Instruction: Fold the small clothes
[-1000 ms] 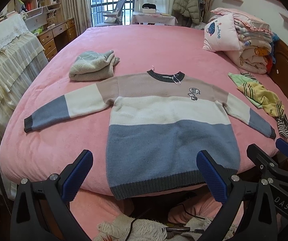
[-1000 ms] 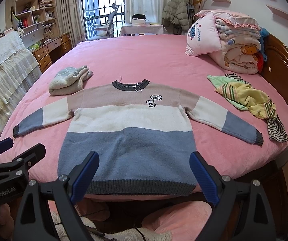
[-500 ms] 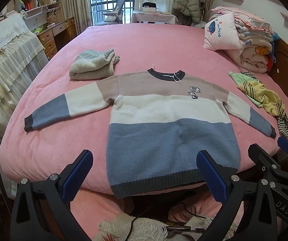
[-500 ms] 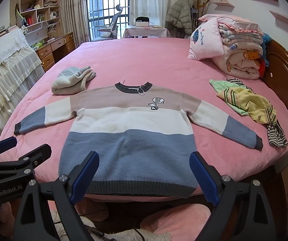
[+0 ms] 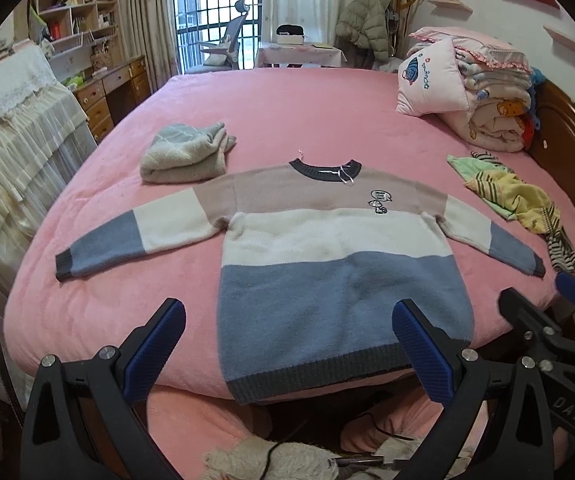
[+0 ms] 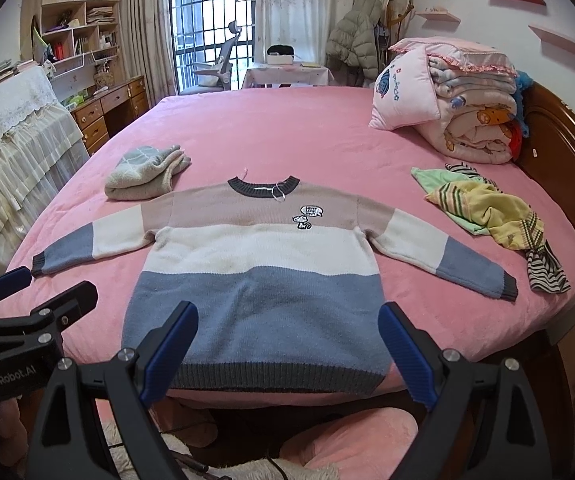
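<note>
A small striped sweater (image 5: 327,256) lies flat and face up on the pink bed (image 5: 287,112), sleeves spread, hem at the near edge. It also shows in the right wrist view (image 6: 259,268). My left gripper (image 5: 287,344) is open and empty, held just off the bed's near edge in front of the hem. My right gripper (image 6: 287,344) is open and empty, also in front of the hem. The right gripper appears at the right of the left wrist view (image 5: 559,320); the left gripper appears at the left of the right wrist view (image 6: 27,300).
A folded grey-green garment (image 5: 185,152) lies beyond the left sleeve. Crumpled yellow, green and striped clothes (image 5: 515,200) lie by the right sleeve. A pillow and stacked quilts (image 5: 471,88) sit at the headboard. A draped cot (image 5: 11,128) stands left of the bed.
Both grippers have tilted up and risen slightly, so the sweater sits lower in both views. The sweater has not moved and both grippers stay open.
</note>
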### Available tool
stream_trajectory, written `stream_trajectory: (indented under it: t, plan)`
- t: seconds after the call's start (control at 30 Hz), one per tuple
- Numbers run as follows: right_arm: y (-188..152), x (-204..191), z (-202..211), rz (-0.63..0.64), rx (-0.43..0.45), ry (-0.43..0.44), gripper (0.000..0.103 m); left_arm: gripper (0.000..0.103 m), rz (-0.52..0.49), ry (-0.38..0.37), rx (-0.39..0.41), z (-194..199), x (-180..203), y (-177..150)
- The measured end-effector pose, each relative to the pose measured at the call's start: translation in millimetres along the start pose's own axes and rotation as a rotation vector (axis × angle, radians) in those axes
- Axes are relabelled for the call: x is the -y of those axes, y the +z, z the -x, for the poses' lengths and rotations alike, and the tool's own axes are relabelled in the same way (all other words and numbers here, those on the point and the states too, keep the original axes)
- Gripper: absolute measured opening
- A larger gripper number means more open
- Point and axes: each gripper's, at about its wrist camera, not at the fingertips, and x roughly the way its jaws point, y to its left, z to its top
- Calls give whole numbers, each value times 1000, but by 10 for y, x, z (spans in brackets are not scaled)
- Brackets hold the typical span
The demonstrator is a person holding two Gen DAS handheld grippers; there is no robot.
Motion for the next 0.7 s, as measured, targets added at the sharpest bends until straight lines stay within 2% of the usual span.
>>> stream_trajectory:
  t: [0.17, 0.33, 0.5, 0.63, 0.7]
  plan:
    - [8, 124, 116, -29, 20, -16, 92, 103, -10, -18, 23, 87, -3, 56]
    - [47, 463, 121, -92, 25, -53, 92, 103, -53, -18, 96, 165, 191, 247]
    - [54, 855, 20, -122, 25, -133, 92, 103, -103, -75, 116, 15, 594, 453]
    - [52, 1290, -135, -164, 11, -201, 92, 103, -186, -144, 121, -223, 1060, 589]
    - [55, 1468, -198, -185, 7, -223, 92, 103, -220, -156, 134, -374, 1306, 655]
